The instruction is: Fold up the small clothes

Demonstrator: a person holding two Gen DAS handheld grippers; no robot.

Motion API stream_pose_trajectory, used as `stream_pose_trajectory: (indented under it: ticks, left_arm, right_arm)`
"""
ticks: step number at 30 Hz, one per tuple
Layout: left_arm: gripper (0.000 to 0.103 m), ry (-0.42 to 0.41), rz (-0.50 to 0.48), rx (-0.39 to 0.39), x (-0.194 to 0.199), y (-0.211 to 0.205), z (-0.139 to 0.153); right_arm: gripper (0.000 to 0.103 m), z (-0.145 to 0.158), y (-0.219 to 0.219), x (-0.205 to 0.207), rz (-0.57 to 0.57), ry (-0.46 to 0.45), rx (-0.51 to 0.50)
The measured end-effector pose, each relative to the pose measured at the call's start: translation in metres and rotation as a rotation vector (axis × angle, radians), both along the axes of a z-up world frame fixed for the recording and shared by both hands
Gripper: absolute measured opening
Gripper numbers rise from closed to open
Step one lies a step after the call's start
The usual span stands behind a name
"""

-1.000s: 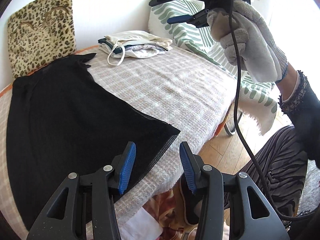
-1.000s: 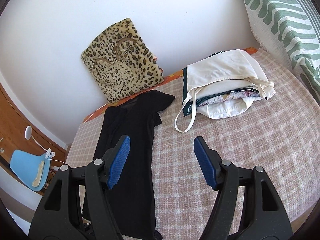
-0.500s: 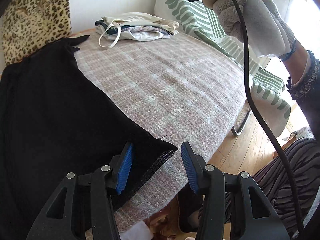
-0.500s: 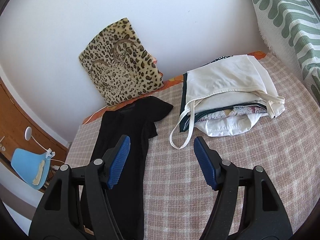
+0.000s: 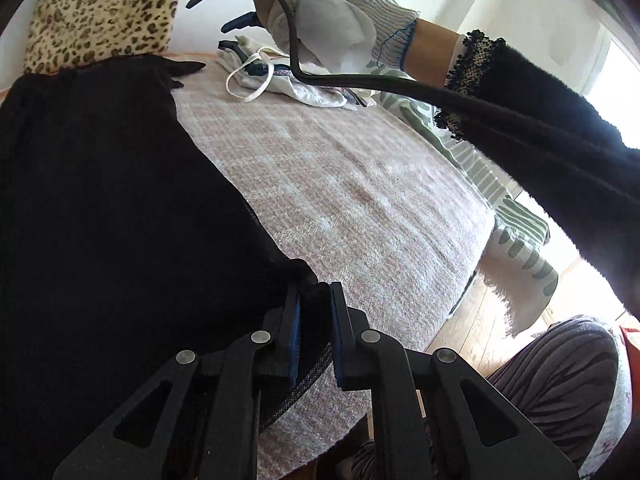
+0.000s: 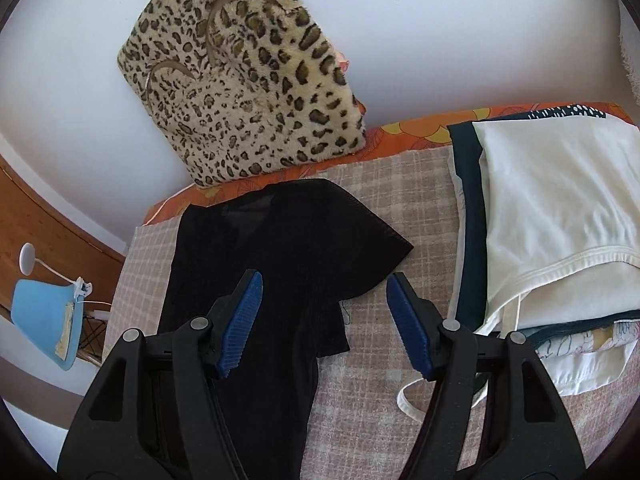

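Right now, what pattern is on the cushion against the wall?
Leopard print on the cushion, clearest in the right wrist view.

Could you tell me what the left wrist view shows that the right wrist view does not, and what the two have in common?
Only the left wrist view shows the left gripper shut on the near hem corner of the black top, the gloved hand with its cable, the green striped cloth and the wooden floor.

Only the right wrist view shows the right gripper open above the top's sleeve, the blue lamp and the orange floral sheet.

Both show the black top, the leopard cushion, the pile of folded clothes and the checked cover.
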State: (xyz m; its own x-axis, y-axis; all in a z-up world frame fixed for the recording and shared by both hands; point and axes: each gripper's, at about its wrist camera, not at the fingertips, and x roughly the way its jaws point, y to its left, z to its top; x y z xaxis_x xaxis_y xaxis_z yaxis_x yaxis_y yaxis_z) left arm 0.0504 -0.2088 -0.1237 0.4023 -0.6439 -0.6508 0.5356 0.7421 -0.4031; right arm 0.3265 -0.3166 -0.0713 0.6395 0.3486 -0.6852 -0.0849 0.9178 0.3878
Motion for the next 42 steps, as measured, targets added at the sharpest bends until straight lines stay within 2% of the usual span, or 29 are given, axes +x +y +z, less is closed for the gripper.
stream_pose_trajectory:
  ticks: [9, 15, 20, 23, 25, 28, 35, 37, 39, 41, 42]
  left_arm:
    - [0.01, 0.038, 0.024, -0.082, 0.006, 0.005, -0.005]
    - [0.009, 0.052, 0.054, -0.117, 0.005, 0.014, -0.002]
    - [0.009, 0.075, 0.08, -0.158, 0.005, 0.023, -0.002]
    - [0.008, 0.083, 0.085, -0.178, 0.006, 0.026, -0.002]
    - [0.008, 0.08, 0.087, -0.188, 0.005, 0.026, -0.001]
    - [0.008, 0.086, 0.088, -0.197, 0.004, 0.026, -0.001]
    - [0.007, 0.078, 0.106, -0.226, 0.002, 0.036, 0.0]
    - [0.007, 0.082, 0.113, -0.227, 0.003, 0.039, -0.001]
    - [0.007, 0.085, 0.121, -0.233, 0.003, 0.043, -0.002]
    - [0.007, 0.077, 0.126, -0.229, 0.004, 0.045, 0.0]
    - [0.007, 0.076, 0.129, -0.23, 0.004, 0.046, 0.0]
  right_arm:
    - [0.062, -0.037, 0.003, 0.072, -0.08, 0.087, -0.089]
    - [0.059, -0.054, 0.003, 0.093, -0.114, 0.129, -0.155]
    - [0.057, -0.064, 0.017, 0.1, -0.107, 0.135, -0.286]
    - [0.034, -0.065, 0.024, 0.1, -0.114, 0.117, -0.361]
    - [0.009, -0.064, 0.025, 0.1, -0.123, 0.11, -0.373]
    - [0.003, -0.058, 0.028, 0.099, -0.115, 0.091, -0.375]
    - [0.001, -0.026, 0.034, 0.095, -0.122, 0.032, -0.366]
    - [0.001, -0.018, 0.032, 0.096, -0.092, 0.013, -0.323]
    - [0.003, -0.023, 0.025, 0.1, -0.069, 0.061, -0.25]
    - [0.019, -0.038, 0.02, 0.107, -0.065, 0.136, -0.178]
    - [0.039, -0.044, 0.02, 0.109, -0.08, 0.151, -0.182]
